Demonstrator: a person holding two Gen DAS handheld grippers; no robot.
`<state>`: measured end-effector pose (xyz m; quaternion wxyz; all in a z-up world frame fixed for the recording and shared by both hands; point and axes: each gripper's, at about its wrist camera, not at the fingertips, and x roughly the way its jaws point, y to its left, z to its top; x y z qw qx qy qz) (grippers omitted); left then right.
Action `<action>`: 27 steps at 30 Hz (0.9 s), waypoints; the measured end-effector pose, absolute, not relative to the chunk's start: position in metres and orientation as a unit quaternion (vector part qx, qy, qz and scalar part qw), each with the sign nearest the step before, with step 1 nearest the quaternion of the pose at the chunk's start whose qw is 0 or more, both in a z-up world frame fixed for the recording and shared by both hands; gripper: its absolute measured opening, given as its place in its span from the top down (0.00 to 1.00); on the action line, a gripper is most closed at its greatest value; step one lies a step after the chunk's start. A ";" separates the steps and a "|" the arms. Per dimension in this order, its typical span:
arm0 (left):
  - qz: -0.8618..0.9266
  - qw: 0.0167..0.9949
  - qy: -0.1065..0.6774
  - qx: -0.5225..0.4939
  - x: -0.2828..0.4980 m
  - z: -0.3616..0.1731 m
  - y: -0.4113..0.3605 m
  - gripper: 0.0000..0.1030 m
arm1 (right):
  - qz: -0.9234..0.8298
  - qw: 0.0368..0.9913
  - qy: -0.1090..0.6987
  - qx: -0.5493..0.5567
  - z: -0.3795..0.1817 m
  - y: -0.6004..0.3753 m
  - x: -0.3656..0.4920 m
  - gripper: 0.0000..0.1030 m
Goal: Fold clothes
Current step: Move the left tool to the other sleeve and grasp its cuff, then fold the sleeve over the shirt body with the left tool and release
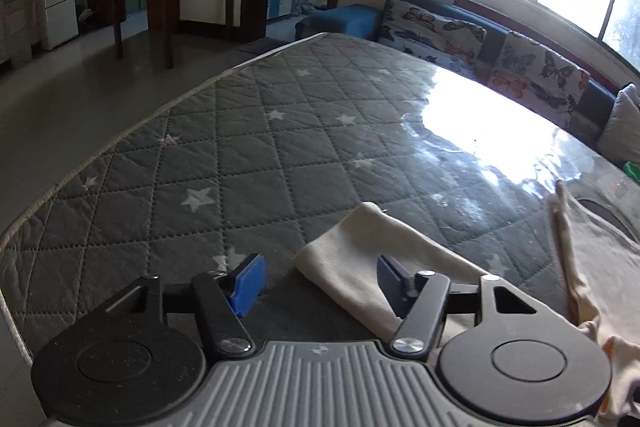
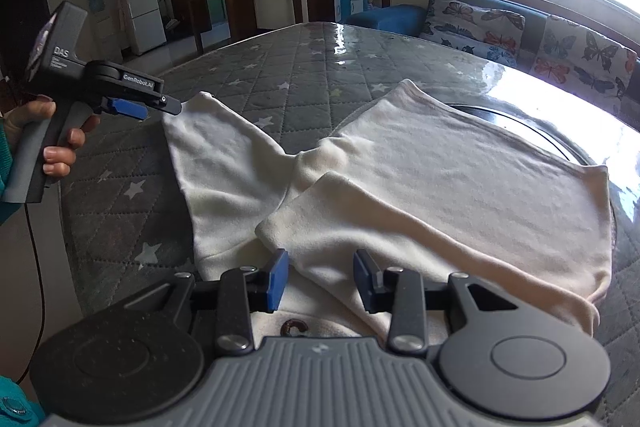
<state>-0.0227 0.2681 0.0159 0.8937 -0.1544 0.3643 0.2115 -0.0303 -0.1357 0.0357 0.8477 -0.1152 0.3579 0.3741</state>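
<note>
the cream garment (image 2: 400, 171) lies spread on the quilted mattress (image 2: 280, 67), its near hem hidden under the right gripper (image 2: 320, 277), whose jaws stand apart, grasping nothing. only the right view shows the left gripper (image 2: 160, 105) at a sleeve tip, released; window glare washes out the mattress's far right.

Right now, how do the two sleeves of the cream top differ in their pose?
The outstretched sleeve lies spread sideways on the grey quilt; the folded sleeve is laid across the top's body. The outstretched sleeve's cuff ends by the left gripper; the folded sleeve's cuff ends near the fingers of the right gripper. Both are cream and lie flat, and neither is gripped.
</note>
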 end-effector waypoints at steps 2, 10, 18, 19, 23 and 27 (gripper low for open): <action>0.216 0.892 0.364 -0.158 -0.021 0.013 0.271 0.45 | 0.373 0.848 0.357 -0.115 0.036 -0.137 -0.031 0.65; 0.217 0.899 0.343 -0.163 -0.018 0.008 0.273 0.83 | 0.367 0.852 0.357 -0.107 0.037 -0.143 -0.031 0.65; 0.153 0.920 0.319 -0.171 -0.028 0.034 0.245 0.90 | 0.353 0.865 0.345 -0.091 0.048 -0.162 -0.032 0.65; 0.139 0.923 0.315 -0.172 -0.029 0.039 0.238 0.90 | 0.351 0.867 0.344 -0.089 0.049 -0.164 -0.031 0.65; 0.071 0.935 0.301 -0.171 -0.031 0.061 0.203 0.92 | 0.336 0.877 0.337 -0.075 0.056 -0.180 -0.029 0.65; -0.003 0.943 0.289 -0.165 -0.030 0.082 0.161 0.93 | 0.319 0.887 0.329 -0.058 0.062 -0.198 -0.028 0.65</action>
